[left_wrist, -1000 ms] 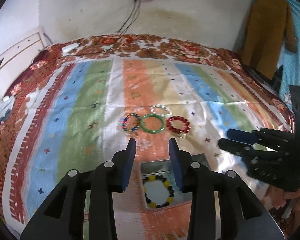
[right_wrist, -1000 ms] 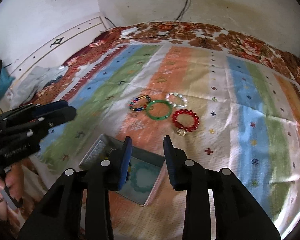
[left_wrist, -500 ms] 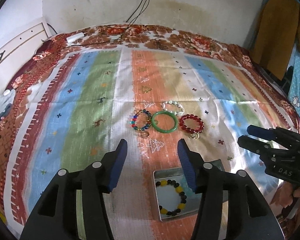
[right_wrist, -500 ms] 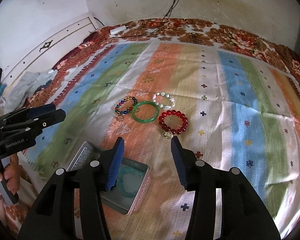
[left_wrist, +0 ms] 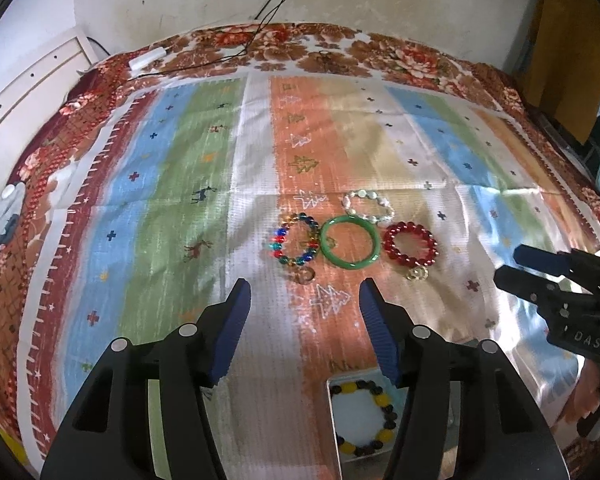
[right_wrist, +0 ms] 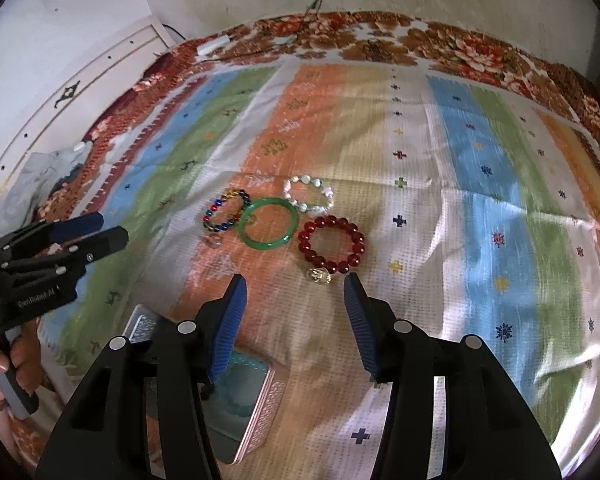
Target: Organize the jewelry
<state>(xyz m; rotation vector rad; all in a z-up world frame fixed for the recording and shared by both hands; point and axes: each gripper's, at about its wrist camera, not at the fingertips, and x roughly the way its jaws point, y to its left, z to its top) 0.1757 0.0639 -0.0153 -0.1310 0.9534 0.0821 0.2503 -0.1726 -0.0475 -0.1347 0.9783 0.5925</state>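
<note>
Bracelets, four of them, sit clustered mid-bed on the striped bedspread [left_wrist: 172, 184]: multicolour bracelet [left_wrist: 294, 242], green bangle [left_wrist: 349, 242], red bracelet [left_wrist: 410, 244], pale bracelet [left_wrist: 367, 205]. Left gripper [left_wrist: 305, 312] jaws are opening with nothing between them; right gripper [right_wrist: 293, 304] jaws apart, empty.

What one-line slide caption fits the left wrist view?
Open left tongs hover over four bracelets on a striped blanket; a fifth lies in the tin below.

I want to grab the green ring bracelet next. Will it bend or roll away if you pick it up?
The green bangle looks like one solid glossy hoop, so it probably stays stiff, unlike the beaded red bracelet beside it. Its smooth shine suggests it could slip in the tongs. Lying flat on the striped bedspread, it shouldn't roll unless tipped on edge.
</note>
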